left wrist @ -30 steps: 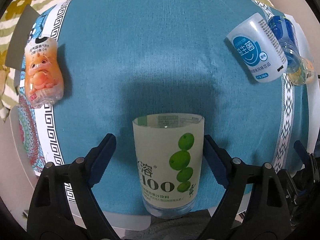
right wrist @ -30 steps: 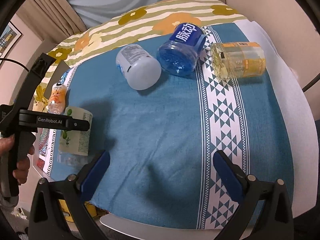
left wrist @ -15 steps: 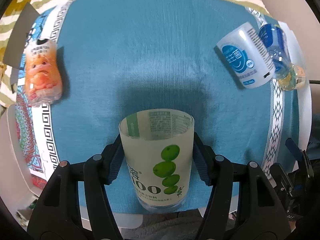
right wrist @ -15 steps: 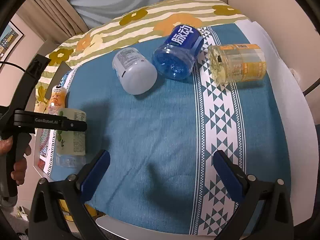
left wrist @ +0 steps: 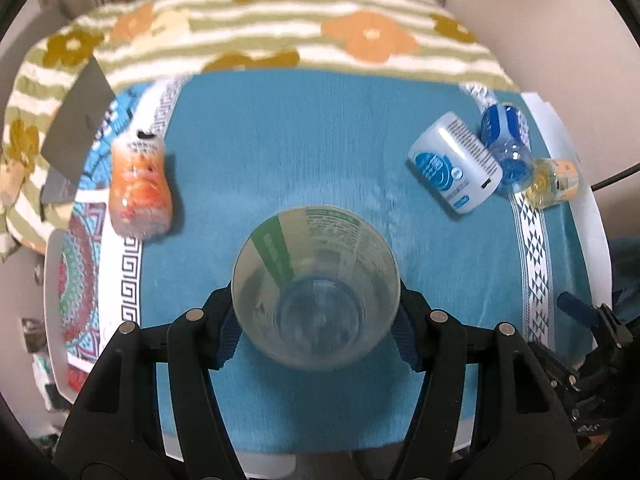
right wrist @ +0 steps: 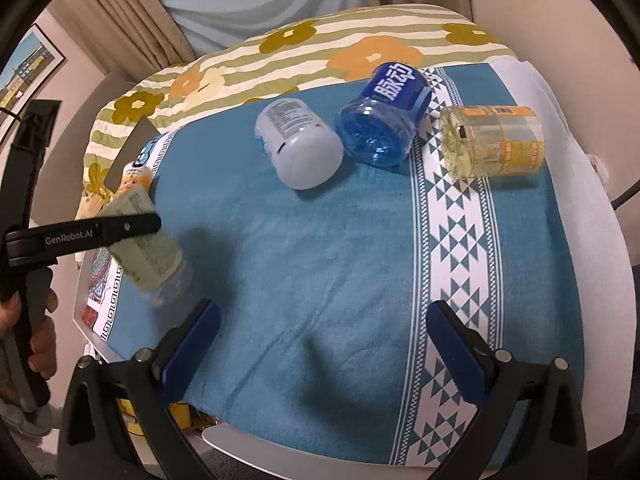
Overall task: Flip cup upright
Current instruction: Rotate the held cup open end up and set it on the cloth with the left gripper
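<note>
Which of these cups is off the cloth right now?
The green-labelled cup, clamped in the left gripper and tilted. The white, blue, yellow and orange ones lie down.

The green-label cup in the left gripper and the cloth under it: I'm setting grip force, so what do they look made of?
The green-label cup looks like thin clear plastic, a cut-off drink bottle: its base shows through the wall and a printed film label wraps it. The left gripper clamps it. The teal cloth looks like soft woven fabric, matte, with faint creases.
</note>
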Demonstrator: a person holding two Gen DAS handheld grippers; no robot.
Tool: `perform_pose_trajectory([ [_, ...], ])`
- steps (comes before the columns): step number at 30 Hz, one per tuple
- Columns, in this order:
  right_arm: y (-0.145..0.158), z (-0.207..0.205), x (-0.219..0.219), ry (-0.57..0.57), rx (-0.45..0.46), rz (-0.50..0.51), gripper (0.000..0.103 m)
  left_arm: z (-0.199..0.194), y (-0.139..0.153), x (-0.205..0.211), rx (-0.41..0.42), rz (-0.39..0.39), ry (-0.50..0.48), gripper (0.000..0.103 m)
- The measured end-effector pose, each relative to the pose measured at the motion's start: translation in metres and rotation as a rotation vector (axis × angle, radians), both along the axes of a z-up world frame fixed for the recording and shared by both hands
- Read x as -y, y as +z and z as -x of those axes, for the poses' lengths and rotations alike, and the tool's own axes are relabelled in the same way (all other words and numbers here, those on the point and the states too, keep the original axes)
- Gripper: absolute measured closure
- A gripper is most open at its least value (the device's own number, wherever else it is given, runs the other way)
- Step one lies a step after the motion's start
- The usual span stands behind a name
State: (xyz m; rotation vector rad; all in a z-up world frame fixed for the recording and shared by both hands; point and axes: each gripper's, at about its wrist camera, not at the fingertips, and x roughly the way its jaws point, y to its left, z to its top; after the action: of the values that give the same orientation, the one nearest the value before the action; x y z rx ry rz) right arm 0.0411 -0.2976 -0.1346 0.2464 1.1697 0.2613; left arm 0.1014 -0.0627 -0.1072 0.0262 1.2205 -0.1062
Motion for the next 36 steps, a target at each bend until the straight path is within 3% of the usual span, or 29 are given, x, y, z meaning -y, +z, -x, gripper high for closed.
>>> perform_pose_trajectory([
  [8, -0.004, 0.016, -0.005, 0.026, 0.004, 0.022, 0.0, 0.01, -0.011, 0.007, 0.095, 0.017, 0.008, 0.036],
  [12, -0.004, 0.022, -0.007, 0.03, 0.001, 0.024, 0.0, 0.008, -0.008, 0.011, 0.077, 0.031, 0.004, 0.036],
  [18, -0.006, 0.025, -0.009, 0.041, 0.002, 0.012, 0.0, 0.002, -0.015, 0.012, 0.03, -0.011, -0.016, 0.036],
  [27, -0.006, 0.028, -0.006, 0.028, 0.004, 0.001, 0.0, 0.002, -0.016, 0.018, 0.036, -0.029, -0.03, 0.036],
  [30, -0.006, 0.029, -0.004, 0.021, 0.005, -0.002, 0.0, 0.0, -0.019, 0.017, 0.023, -0.013, -0.032, 0.029],
  [32, -0.006, 0.03, -0.003, 0.018, 0.007, -0.004, 0.0, 0.0, -0.02, 0.016, 0.019, -0.012, -0.026, 0.013],
  [36, -0.004, 0.03, -0.004, 0.019, 0.012, 0.001, 0.0, 0.001, -0.017, 0.017, 0.04, -0.015, -0.029, 0.006],
])
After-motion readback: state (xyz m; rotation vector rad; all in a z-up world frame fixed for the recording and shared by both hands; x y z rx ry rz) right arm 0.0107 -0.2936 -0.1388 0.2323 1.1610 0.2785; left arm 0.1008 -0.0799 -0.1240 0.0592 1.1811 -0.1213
